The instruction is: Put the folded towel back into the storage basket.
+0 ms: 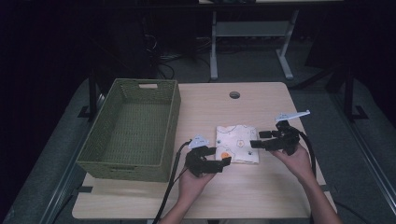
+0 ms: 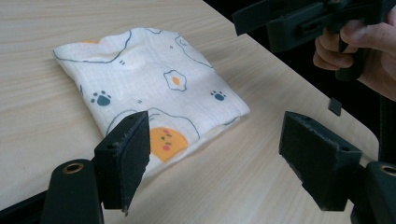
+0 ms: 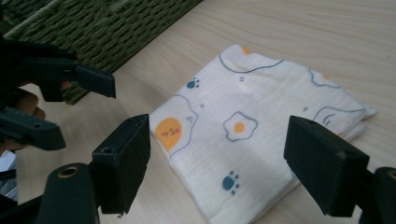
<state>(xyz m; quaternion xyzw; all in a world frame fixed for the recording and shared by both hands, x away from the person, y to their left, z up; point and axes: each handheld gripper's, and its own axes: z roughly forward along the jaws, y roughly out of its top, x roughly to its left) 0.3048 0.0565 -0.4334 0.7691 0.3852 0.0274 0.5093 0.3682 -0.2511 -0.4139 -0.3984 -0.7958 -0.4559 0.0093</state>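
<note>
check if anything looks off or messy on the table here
Nothing stands out. The folded cloth lies flat and neat on the table, the green basket sits upright beside it, and the left gripper and right gripper are both open, flanking the cloth.

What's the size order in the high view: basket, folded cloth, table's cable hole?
1. Green woven basket, largest by far.
2. Folded cloth, printed with eggs and paws.
3. Cable hole, smallest, though it sits farther from the camera.

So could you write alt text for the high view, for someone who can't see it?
A person's two hands each hold a black gripper, the left gripper and right gripper both open, either side of a folded white cloth printed with eggs and paw prints. It lies on a wooden table, beside a green woven basket.
</note>
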